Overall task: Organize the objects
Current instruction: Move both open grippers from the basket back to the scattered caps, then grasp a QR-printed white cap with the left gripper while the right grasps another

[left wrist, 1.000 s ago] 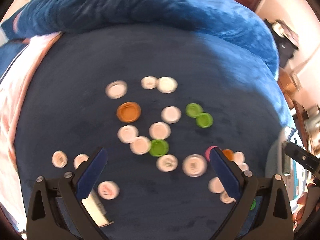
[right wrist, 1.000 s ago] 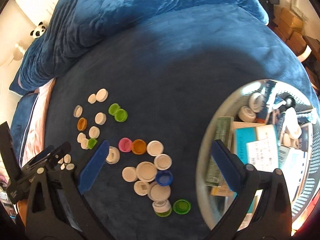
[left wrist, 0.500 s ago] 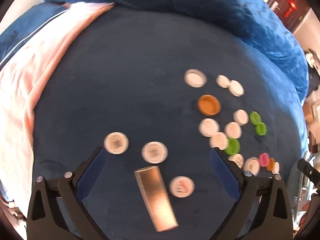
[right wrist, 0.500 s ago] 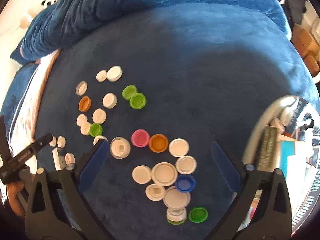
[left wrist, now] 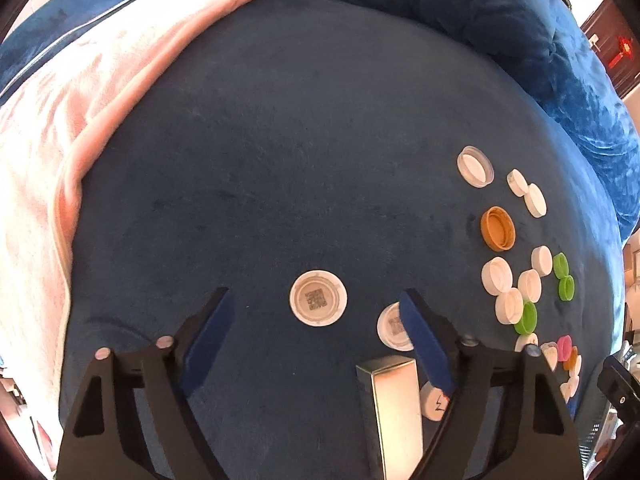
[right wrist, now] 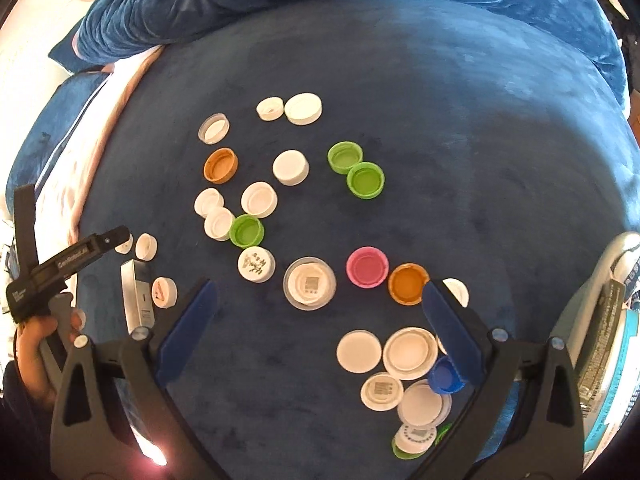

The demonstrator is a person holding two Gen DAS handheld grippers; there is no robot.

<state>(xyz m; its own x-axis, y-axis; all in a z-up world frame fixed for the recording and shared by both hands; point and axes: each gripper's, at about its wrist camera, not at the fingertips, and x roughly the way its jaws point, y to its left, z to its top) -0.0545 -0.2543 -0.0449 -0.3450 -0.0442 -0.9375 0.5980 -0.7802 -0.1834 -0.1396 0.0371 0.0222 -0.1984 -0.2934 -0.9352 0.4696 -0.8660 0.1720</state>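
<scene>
Both grippers wide open, holding nothing
Left gripper (left wrist: pixel 316 332) straddles the white cap (left wrist: pixel 318 298); closing askew could flick it across the soft blanket (left wrist: pixel 280 140); right gripper (right wrist: pixel 320 312) likewise

I see a dark blue velvet bed cover (right wrist: pixel 460 128) carrying scattered bottle caps (right wrist: pixel 288 168): white, green, orange and pink. A pile of white caps (right wrist: pixel 408 354) with one blue lies near right. A silvery box (left wrist: pixel 394 408) lies near left, beside the pink blanket (left wrist: pixel 60 120).
</scene>
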